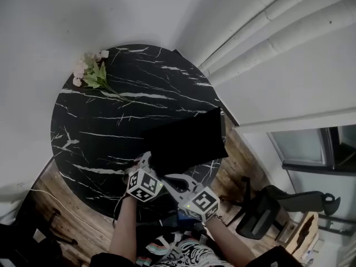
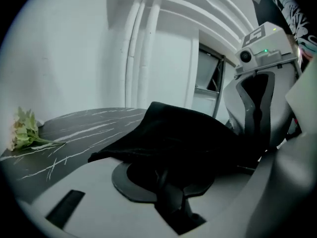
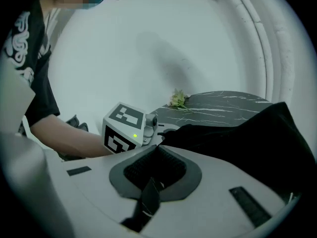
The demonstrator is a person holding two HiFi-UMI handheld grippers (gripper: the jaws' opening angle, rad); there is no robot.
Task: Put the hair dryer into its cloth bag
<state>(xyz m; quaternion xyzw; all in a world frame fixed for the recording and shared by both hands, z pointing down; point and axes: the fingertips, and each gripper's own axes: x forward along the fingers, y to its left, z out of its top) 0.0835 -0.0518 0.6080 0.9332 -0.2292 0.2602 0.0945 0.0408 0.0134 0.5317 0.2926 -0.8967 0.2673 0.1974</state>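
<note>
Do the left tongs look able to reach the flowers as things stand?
Probably not yet: the left tongs are shut on the cloth bag; the flowers lie across the table.

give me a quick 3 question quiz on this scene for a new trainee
1. True or false: the black cloth bag lies on the table with neither gripper touching it.
2. What lies near the far left edge of the round marble table? A) a sprig of flowers B) a hair dryer C) a cup
3. Does the hair dryer show in any view?

Key
1. False: the left gripper and the right gripper both have their jaws shut on the bag's near edge.
2. A, the flowers.
3. No, it shows in none of them.
</note>
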